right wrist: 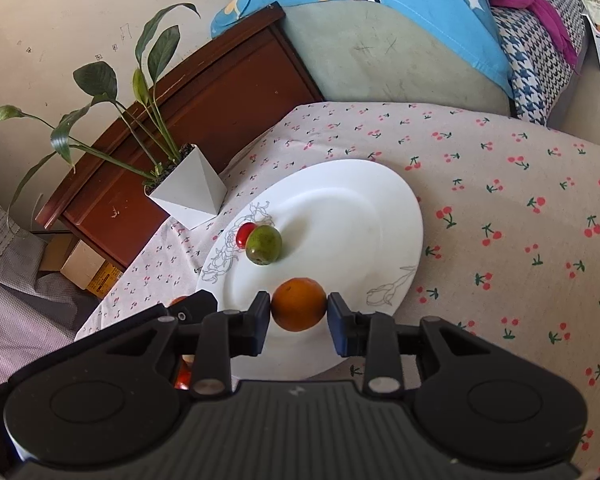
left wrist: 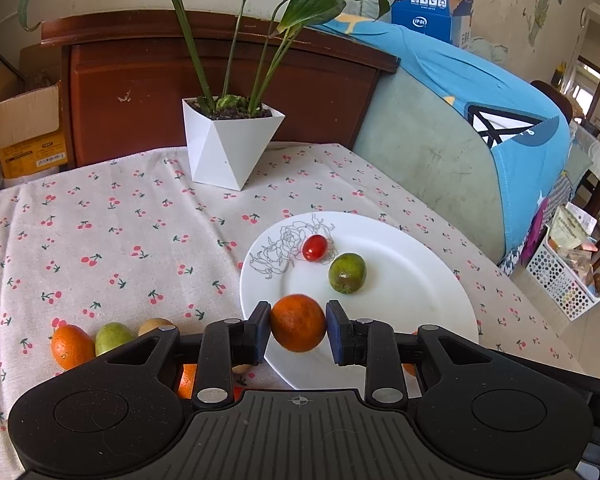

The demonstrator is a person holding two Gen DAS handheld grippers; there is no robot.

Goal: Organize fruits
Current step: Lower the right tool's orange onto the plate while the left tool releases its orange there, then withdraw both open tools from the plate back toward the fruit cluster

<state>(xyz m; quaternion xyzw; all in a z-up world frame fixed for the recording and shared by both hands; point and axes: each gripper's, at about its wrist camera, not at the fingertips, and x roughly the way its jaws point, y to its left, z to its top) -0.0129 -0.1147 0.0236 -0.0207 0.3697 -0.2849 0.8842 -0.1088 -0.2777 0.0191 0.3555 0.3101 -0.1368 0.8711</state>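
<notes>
The left gripper (left wrist: 298, 323) pinches an orange fruit (left wrist: 298, 322) between its pads, held above the near rim of the white plate (left wrist: 420, 280). The right gripper (right wrist: 299, 310) likewise pinches a second orange (right wrist: 299, 309) over the plate's near edge. On the plate, toward 12 o'clock from the held fruit, sit a cherry tomato (left wrist: 314, 247) and a green fruit (left wrist: 347, 273). More fruit (left wrist: 73, 346) waits on the cloth at 9 o'clock. The risks are judged: both grippers crowd one spot and may collide, and a round orange released near the rim could roll off or knock the tomato.
</notes>
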